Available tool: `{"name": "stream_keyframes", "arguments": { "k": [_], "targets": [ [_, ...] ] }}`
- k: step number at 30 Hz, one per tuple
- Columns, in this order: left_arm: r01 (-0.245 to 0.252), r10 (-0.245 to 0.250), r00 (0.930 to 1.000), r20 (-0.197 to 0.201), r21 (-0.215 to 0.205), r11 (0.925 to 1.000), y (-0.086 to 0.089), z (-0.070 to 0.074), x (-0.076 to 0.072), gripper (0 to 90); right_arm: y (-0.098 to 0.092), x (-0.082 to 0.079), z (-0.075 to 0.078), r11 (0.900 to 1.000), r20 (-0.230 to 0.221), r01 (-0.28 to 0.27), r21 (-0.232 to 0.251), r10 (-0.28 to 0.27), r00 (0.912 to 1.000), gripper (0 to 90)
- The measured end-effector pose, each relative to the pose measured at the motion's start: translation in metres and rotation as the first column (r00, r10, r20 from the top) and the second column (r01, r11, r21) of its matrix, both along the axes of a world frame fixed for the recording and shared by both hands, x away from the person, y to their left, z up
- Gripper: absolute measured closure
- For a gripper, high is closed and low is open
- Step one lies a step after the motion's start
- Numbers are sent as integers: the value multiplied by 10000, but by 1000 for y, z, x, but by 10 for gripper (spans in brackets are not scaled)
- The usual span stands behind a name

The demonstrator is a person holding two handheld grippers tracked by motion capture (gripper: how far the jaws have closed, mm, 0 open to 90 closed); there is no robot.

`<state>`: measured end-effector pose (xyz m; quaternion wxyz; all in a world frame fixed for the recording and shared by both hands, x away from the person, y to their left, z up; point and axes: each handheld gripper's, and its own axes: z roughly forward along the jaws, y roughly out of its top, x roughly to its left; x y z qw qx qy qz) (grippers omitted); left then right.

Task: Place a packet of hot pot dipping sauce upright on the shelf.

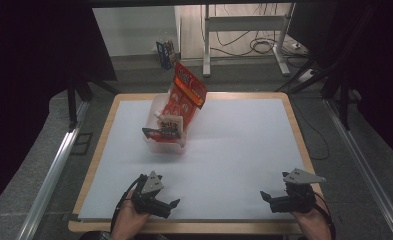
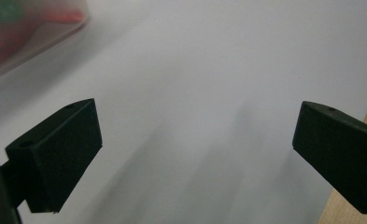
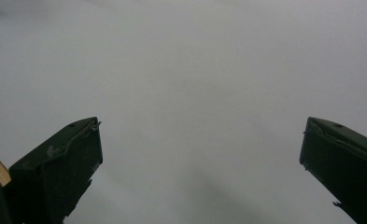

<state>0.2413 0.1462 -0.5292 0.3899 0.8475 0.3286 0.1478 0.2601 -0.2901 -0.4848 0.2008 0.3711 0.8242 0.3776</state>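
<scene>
1. Both sets of my jaws stand wide with nothing between them — the left gripper [image 1: 160, 201] and the right gripper [image 1: 275, 199] sit low at the near edge of the white table [image 1: 244, 150], well apart from each other.
2. Two risks I judge from here: the tall red snack bag [image 1: 188, 95] leans out over the far rim of the clear plastic bin [image 1: 160, 131], so a clumsy reach could tip it out — and the light bin could slide if I push its wall instead of gripping.
3. Farther out, the bin lies well ahead of my left jaws, toward the table's far left; in the left gripper view its blurred corner [image 2: 29, 35] shows at upper left.
4. From my right jaws it lies far off, forward and leftward.
</scene>
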Motion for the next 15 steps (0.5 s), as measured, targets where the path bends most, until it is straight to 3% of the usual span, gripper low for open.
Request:
{"name": "stream_keyframes", "arguments": {
  "k": [15],
  "targets": [
    [108,-109,9999,51,216,9997,-3,-2,-1,10,-11,0,-20,9987,-769,325,-382,-353,9964,0]
  ]
}}
